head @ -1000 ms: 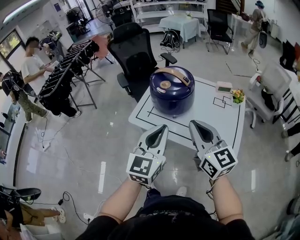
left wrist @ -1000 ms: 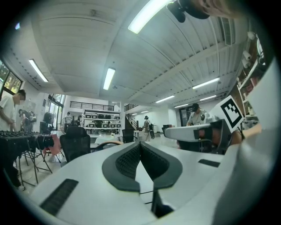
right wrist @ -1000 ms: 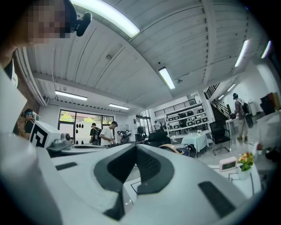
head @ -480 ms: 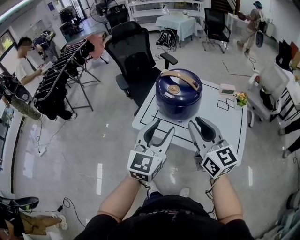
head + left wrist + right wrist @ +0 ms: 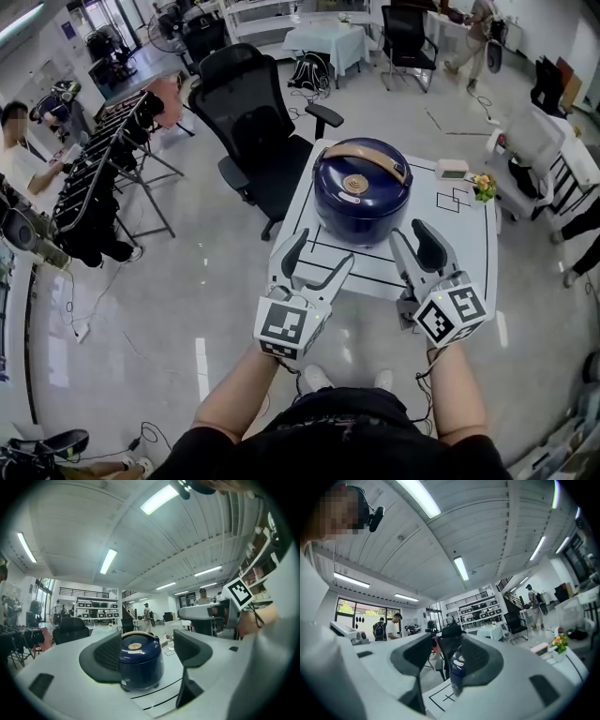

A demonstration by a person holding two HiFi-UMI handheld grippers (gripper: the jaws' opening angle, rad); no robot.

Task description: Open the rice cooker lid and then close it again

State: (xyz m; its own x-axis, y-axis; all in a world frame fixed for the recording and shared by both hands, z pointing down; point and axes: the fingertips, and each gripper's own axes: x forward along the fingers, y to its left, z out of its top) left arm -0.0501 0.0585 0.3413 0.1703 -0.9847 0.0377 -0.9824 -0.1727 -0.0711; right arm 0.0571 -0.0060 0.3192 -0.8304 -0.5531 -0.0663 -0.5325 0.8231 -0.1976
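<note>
A dark blue rice cooker (image 5: 361, 192) with a tan handle stands on the white table (image 5: 464, 239), its lid down. Both grippers hover at the table's near edge, just short of the cooker and apart from it. My left gripper (image 5: 317, 255) is open; its jaws have just been opening, with nothing pressed between them. In the left gripper view the cooker (image 5: 139, 663) shows beyond the spread jaws of that gripper (image 5: 147, 654). My right gripper (image 5: 417, 246) is open too and has also just been opening. In the right gripper view only a sliver of the cooker (image 5: 457, 667) shows past one jaw of that gripper (image 5: 446, 660).
A black office chair (image 5: 248, 112) stands at the table's far left side. A small box (image 5: 452, 169) and a flower pot (image 5: 484, 186) sit near the table's right corner. A dark rack (image 5: 103, 159) stands on the floor at the left, with a person beside it.
Both grippers went from shut to wide open. They moved forward over the floor to the table's near edge, closer to the cooker.
</note>
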